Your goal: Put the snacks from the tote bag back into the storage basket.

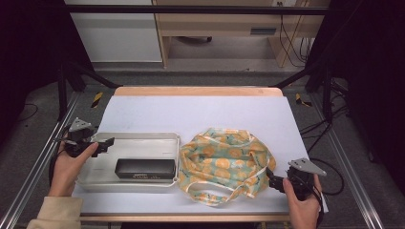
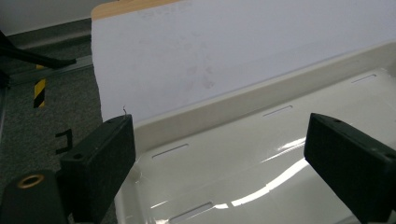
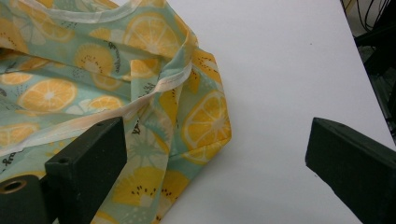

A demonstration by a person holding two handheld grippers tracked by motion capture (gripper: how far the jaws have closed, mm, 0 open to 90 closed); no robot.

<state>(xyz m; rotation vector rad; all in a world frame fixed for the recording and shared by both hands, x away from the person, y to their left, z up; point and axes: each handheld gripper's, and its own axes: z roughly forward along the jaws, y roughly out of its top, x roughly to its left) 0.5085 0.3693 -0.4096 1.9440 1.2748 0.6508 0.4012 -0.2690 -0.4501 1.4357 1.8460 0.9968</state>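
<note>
Item count, table surface: one white tray; one black rectangular case, lying in the tray; one lemon-print fabric bag; two handheld grippers, left gripper and right gripper.

Black grippers — beige sleeve

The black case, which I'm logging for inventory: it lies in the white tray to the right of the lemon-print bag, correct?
Not quite. The black case does lie in the white tray, but the tray sits to the left of the lemon-print bag, not the right. The high view shows this.
</note>
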